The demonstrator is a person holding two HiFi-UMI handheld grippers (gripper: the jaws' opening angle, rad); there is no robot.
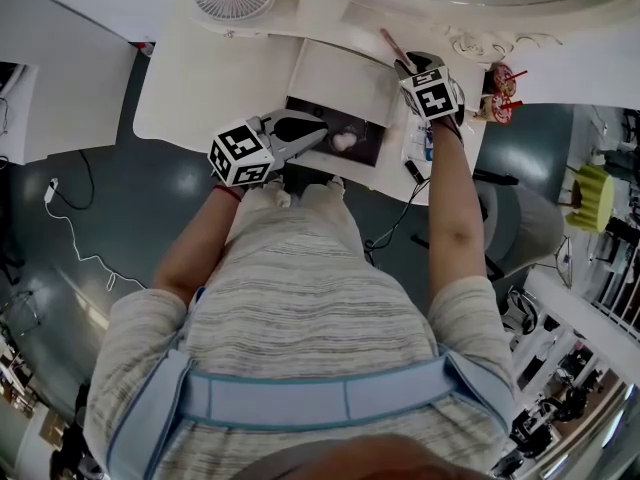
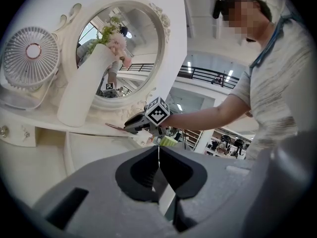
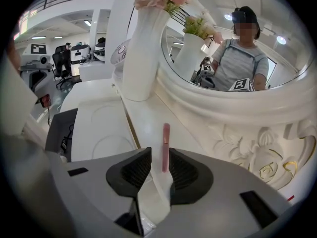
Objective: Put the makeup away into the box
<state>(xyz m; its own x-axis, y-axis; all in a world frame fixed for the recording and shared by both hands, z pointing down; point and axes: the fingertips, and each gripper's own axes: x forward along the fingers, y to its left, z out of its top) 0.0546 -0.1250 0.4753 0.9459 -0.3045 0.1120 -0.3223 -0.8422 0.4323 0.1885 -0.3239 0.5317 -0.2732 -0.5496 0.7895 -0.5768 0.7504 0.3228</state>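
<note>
Right gripper [image 3: 159, 157] is tipped down at the dressing table [image 3: 143, 115] with its jaws partly open. The skinny pink lip gloss tube [image 3: 165, 143] lies on the white top right between them. It's close to one pad, but there's a gap on the other side, so it's not pinched. The tube's back by the mirror base [image 3: 237, 113], not in the box. Left gripper [image 2: 158, 155] is closed on nothing, sitting over the open dark box [image 1: 368, 140] at the table's front edge.
</note>
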